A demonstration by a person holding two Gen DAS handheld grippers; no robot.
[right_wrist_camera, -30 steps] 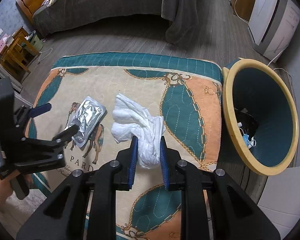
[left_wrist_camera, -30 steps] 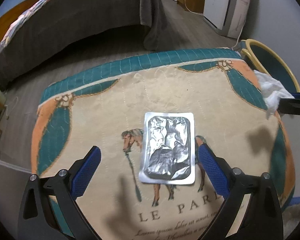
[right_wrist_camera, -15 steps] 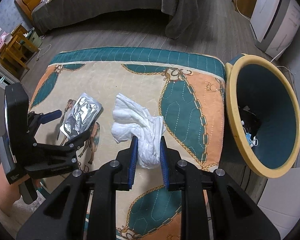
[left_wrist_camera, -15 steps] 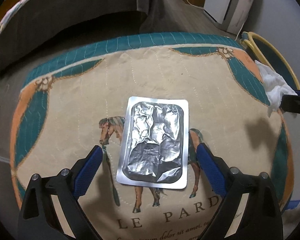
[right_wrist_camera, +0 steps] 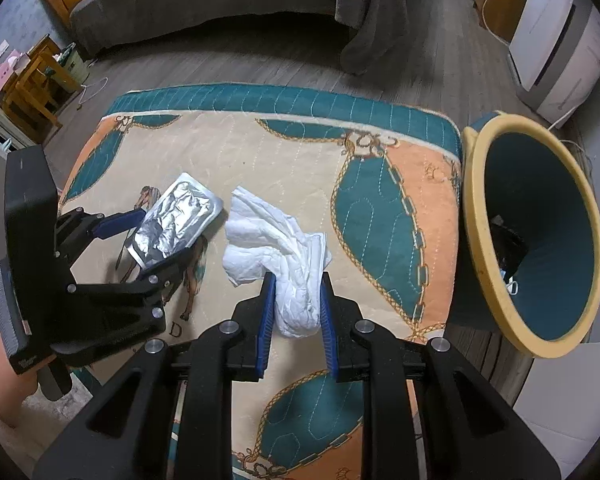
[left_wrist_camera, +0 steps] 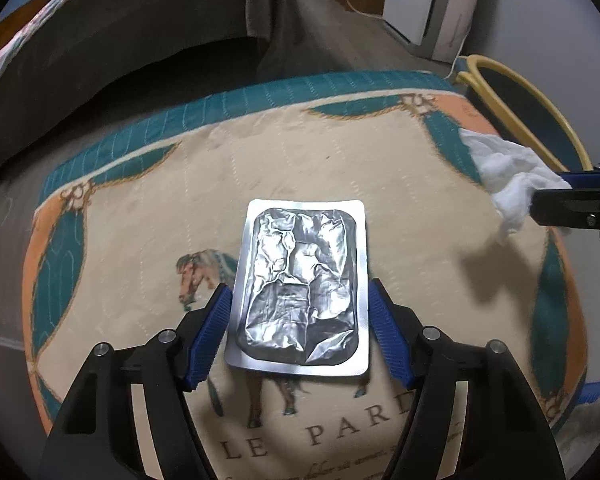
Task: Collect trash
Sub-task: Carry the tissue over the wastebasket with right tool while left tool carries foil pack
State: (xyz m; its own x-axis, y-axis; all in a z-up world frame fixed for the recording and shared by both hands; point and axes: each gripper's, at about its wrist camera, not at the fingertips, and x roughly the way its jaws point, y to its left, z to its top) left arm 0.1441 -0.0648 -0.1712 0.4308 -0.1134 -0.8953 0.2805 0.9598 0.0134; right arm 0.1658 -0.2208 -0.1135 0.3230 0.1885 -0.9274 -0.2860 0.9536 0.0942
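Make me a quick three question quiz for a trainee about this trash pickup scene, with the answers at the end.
1. True or false: the left gripper has already shut on the silver foil pack.
2. What does the right gripper hold? A) white crumpled tissue B) a plastic bottle C) nothing
3. Fill in: the yellow-rimmed bin stands off the quilted mat's ____ edge, seen from the right wrist.

Key:
1. False; its jaws are open, one on each side of the pack.
2. A; the jaws are shut on it.
3. Right.
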